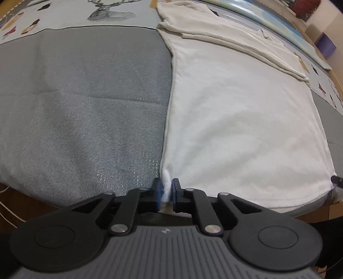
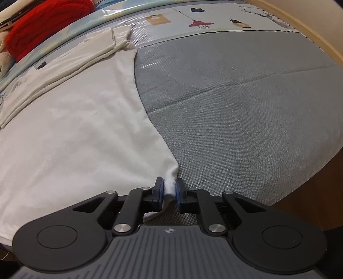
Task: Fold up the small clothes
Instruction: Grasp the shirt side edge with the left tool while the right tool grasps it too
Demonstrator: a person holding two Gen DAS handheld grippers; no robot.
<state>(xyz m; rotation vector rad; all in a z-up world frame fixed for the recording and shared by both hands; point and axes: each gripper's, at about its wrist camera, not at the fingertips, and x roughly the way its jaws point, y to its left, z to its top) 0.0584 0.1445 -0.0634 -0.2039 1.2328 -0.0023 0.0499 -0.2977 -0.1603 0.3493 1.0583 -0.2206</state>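
You are holding a white cotton T-shirt (image 1: 242,120) that lies flat on a grey woven fabric mat (image 1: 85,103), its far end folded over into layered bands near the mat's printed border. Your left gripper (image 1: 166,192) is closed almost fully, its blue-padded fingers (image 1: 158,191) pinching the near left corner of the shirt's hem, a small tuft of white cloth bunched between them. Your right gripper (image 2: 169,190) is likewise nearly closed, its pads clamped on the near right corner of the same hem, where the cloth puckers between the jaws. The shirt's body stretches away from both grippers across the mat toward the far side. Beyond the shirt's far edge, in the right wrist view, a red knitted garment (image 2: 47,19) rests on a pale strip bordering the mat.
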